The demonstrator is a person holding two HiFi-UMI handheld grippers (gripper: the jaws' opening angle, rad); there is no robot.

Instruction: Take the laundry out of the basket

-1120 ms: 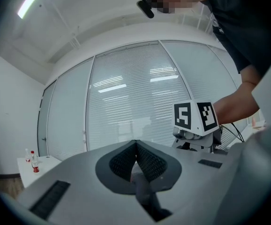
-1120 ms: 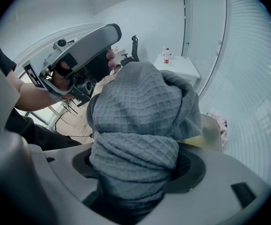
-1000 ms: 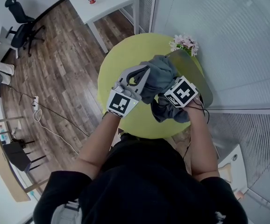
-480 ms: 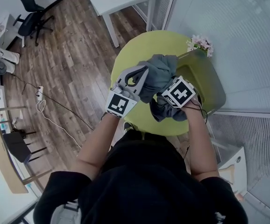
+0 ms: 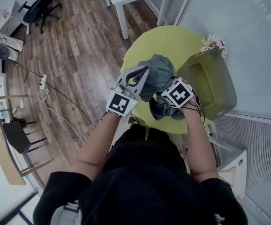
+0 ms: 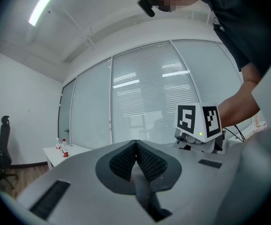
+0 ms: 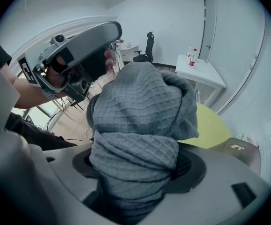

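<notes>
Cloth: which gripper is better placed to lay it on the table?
Probably right: the right gripper clamps most of the cloth above the table; the left gripper pinches only an edge.

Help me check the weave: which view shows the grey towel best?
Right gripper view: the grey towel fills it, weave clear, clamped in the right tongs. Head view shows a bundle; left gripper view, a thin strip in the left tongs.

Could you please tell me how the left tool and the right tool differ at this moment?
The left tool has its jaws pressed together; the right tool has its jaws wide, clamped on a bunch of grey waffle-knit cloth. The left tool's view is open past its tips; the right tool's is mostly filled by cloth. Both carry marker cubes and sit close together beside the olive basket.
</notes>
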